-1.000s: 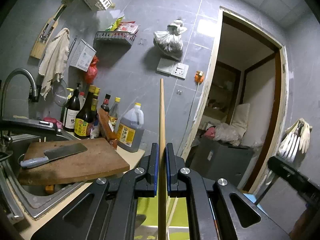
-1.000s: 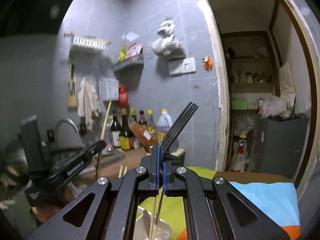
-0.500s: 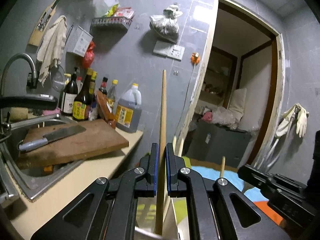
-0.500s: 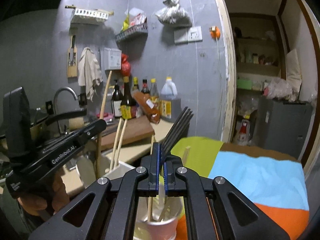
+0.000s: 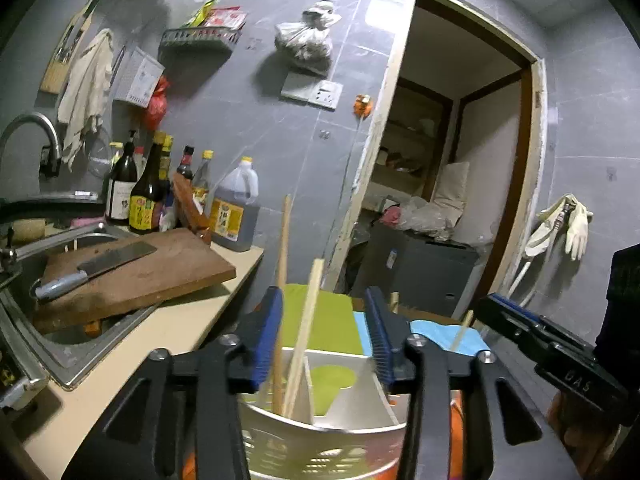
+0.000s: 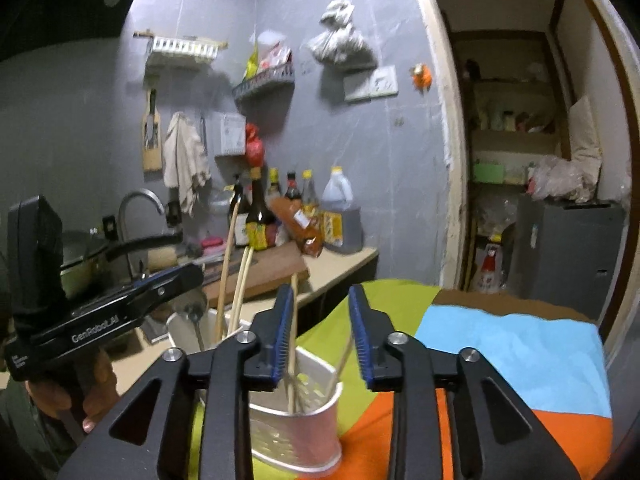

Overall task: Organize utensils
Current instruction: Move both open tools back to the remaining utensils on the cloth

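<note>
A white perforated utensil holder [image 5: 320, 432] with a divider stands on a multicoloured cloth [image 6: 512, 352]; it also shows in the right wrist view [image 6: 296, 420]. My left gripper [image 5: 325, 340] is open just above it, with wooden chopsticks [image 5: 304, 332] standing loose in the holder between the jaws. My right gripper [image 6: 320, 340] is open above the holder's other side, where chopsticks [image 6: 294, 340] and a utensil lean inside. The left gripper's body [image 6: 104, 320] shows at the left of the right wrist view, and more chopsticks [image 6: 236, 280] stand beyond it.
A sink [image 5: 48, 344] with a wooden cutting board [image 5: 132, 272] and a cleaver [image 5: 96, 268] lies to the left. Sauce bottles [image 5: 160, 196] and an oil jug [image 5: 234, 216] line the wall. A doorway [image 5: 440, 184] opens to the right.
Both grippers have opened. The left let go of its chopstick and the right let go of its dark fork; both dropped into the holder. Both grippers came lower over the holder.
</note>
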A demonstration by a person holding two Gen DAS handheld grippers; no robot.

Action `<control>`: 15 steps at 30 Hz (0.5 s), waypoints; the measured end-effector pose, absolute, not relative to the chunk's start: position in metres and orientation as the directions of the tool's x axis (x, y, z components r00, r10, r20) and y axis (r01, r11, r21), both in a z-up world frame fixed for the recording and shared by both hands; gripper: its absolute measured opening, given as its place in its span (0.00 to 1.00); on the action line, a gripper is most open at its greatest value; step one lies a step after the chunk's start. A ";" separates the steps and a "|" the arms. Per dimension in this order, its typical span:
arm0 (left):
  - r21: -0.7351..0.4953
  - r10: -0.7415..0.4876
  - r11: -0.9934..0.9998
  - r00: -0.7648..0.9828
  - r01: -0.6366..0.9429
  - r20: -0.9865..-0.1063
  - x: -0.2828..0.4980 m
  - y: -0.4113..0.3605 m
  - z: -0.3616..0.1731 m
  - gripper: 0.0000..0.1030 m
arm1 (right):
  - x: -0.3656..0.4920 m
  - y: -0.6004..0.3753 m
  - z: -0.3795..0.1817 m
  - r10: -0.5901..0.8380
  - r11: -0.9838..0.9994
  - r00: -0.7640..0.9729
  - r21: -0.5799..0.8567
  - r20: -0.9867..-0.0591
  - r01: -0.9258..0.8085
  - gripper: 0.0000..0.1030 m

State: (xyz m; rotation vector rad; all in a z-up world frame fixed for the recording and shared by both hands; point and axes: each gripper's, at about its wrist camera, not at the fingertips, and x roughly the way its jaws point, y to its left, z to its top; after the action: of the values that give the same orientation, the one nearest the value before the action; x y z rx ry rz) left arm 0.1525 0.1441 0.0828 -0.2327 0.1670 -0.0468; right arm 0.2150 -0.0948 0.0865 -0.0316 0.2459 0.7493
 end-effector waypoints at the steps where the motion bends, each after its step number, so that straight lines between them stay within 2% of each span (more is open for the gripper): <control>1: -0.230 -0.069 0.973 0.986 0.032 -0.154 0.150 0.141 0.086 0.47 | 0.212 -0.101 0.089 0.661 0.744 0.719 0.057 -0.213 -0.666 0.47; 6: -0.211 -0.100 0.975 0.987 0.072 -0.128 0.139 0.117 0.097 0.69 | 0.189 -0.143 0.102 0.579 0.815 0.809 0.030 -0.105 -0.579 0.72; 8: -0.206 -0.117 0.974 0.987 0.092 -0.114 0.135 0.105 0.098 0.82 | 0.185 -0.151 0.104 0.565 0.825 0.821 0.024 -0.086 -0.565 0.83; 10: -0.204 -0.129 0.973 0.986 0.104 -0.110 0.133 0.095 0.098 0.89 | 0.177 -0.165 0.107 0.532 0.846 0.845 0.009 -0.053 -0.533 0.89; 12: -0.211 -0.151 0.969 0.983 0.126 -0.105 0.131 0.084 0.098 0.92 | 0.171 -0.175 0.110 0.509 0.860 0.860 -0.002 -0.032 -0.510 0.98; 15: -0.207 -0.177 0.966 0.979 0.153 -0.101 0.130 0.067 0.097 0.96 | 0.159 -0.193 0.111 0.467 0.884 0.884 -0.016 -0.002 -0.467 1.00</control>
State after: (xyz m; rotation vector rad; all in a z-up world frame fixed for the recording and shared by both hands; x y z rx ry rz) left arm 0.1298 0.0667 0.0965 -0.1993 0.1190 -0.1673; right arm 0.1595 -0.1933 0.1108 -0.0158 -0.0019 0.4865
